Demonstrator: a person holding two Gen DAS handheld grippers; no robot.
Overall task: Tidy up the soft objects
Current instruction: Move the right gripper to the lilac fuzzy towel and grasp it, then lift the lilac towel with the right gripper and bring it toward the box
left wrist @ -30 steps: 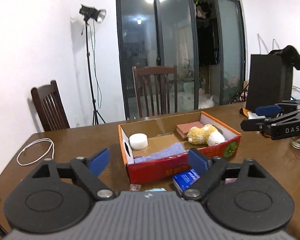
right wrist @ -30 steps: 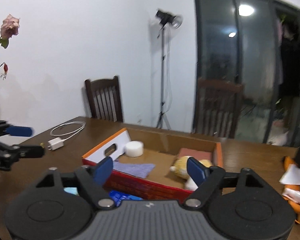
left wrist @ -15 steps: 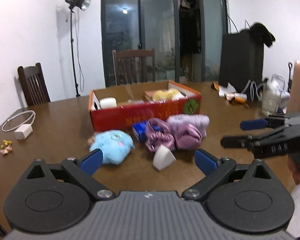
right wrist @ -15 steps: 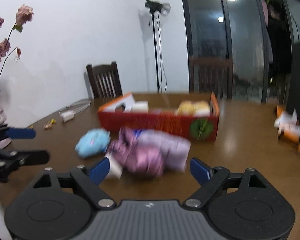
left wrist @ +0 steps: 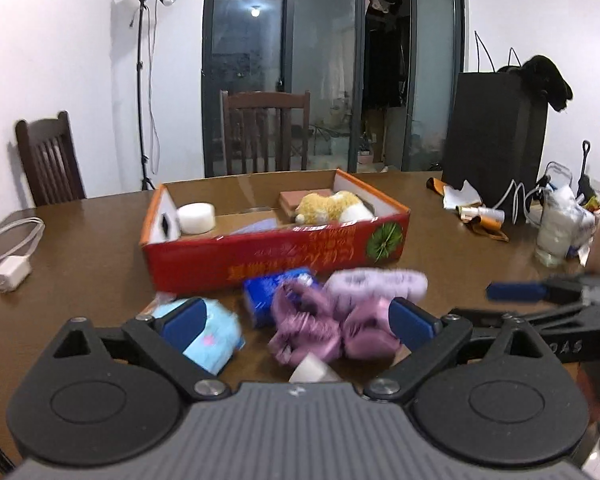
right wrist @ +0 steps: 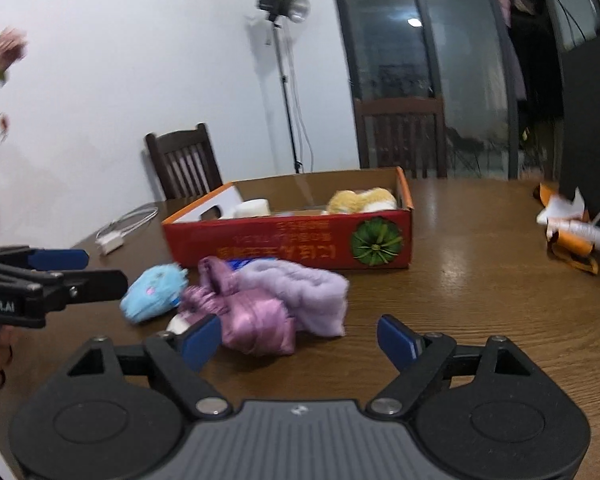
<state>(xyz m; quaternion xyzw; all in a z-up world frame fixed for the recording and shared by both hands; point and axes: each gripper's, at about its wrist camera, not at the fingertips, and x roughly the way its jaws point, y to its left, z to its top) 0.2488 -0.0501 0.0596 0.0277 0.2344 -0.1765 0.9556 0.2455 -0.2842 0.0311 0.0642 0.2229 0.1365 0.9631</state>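
Observation:
A red cardboard box (left wrist: 276, 254) (right wrist: 300, 240) sits mid-table. Inside are a yellow plush (left wrist: 327, 206) (right wrist: 359, 200), a white foam puck (left wrist: 196, 218) and a pink block (left wrist: 300, 198). In front of the box lie a light blue plush (left wrist: 216, 338) (right wrist: 152, 292), a shiny purple cloth (left wrist: 311, 328) (right wrist: 252, 316), a lavender fuzzy cloth (left wrist: 375, 282) (right wrist: 307, 288), a blue packet (left wrist: 264, 296) and a white wedge (left wrist: 311, 370). My left gripper (left wrist: 298, 322) is open and empty, just short of this pile. My right gripper (right wrist: 300, 340) is open and empty beside the purple cloth.
A white charger and cable (left wrist: 10, 252) lie at the table's left. A black bag (left wrist: 495, 136), wrappers (left wrist: 471, 208) and a plastic bag (left wrist: 559, 224) stand at the right. Wooden chairs (left wrist: 266, 136) stand behind the table. Flowers (right wrist: 4, 52) show far left.
Both grippers pulled back from over the box, then moved in toward the pile in front of it. The soft items came into view. Both grippers stay open.

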